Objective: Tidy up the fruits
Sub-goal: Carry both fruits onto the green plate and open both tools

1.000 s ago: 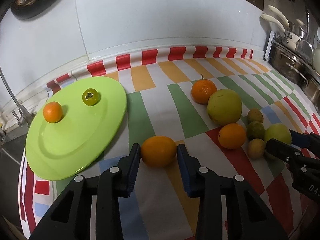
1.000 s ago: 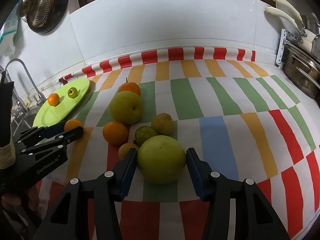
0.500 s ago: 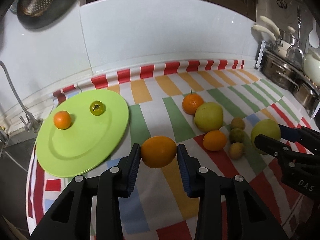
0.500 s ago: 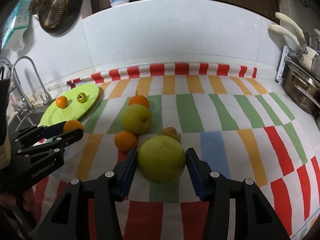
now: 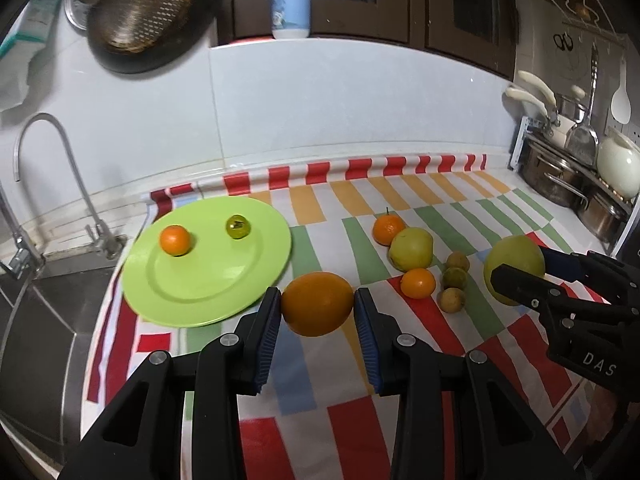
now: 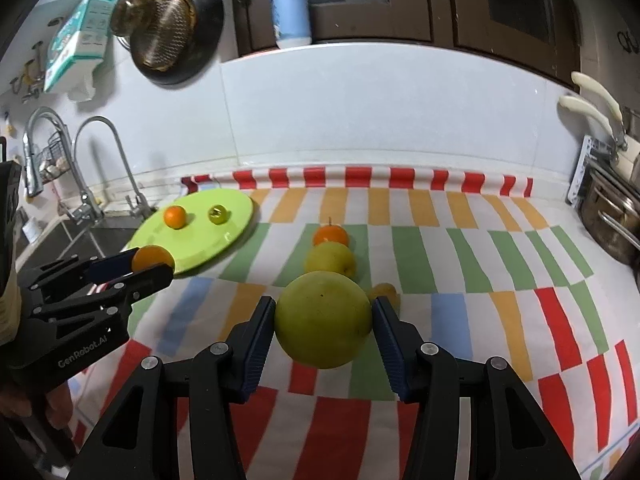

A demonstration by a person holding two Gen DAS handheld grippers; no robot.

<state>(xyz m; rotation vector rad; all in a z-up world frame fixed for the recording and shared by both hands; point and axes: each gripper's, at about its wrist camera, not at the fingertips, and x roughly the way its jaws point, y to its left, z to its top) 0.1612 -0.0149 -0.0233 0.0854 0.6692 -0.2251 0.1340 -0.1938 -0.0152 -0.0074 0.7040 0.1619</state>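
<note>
Above the striped cloth (image 5: 304,376) on the worktop, I hold one fruit in each hand-held gripper. My left hand-held gripper (image 5: 316,312) points forward and down. Its two blue pads squeeze a big orange (image 5: 317,303) from both sides, and the orange hangs in the air, clear of the cloth. My right hand-held gripper (image 6: 324,322) also tips forward and down. Its pads press on a big round green fruit (image 6: 323,319), which is lifted too.

To the left, a green plate (image 5: 200,280) lies flat near the sink (image 5: 48,304). A small orange (image 5: 174,241) and a little green fruit (image 5: 238,227) sit on its far half, apart from each other. The near half of the plate is bare. My held orange hangs just beside the plate's right rim.

Between my two hand-held grippers, more fruit rests on the cloth: an orange with a stem (image 5: 388,229) touching a yellow-green apple (image 5: 411,249), another small orange (image 5: 418,283), and three little brownish fruits (image 5: 454,278) in a short row.

Behind it all, the cloth curls up against the white wall. Pots (image 5: 560,172) stand at the far right edge. The middle of the cloth, from the plate to the fruit pile, is open room.
</note>
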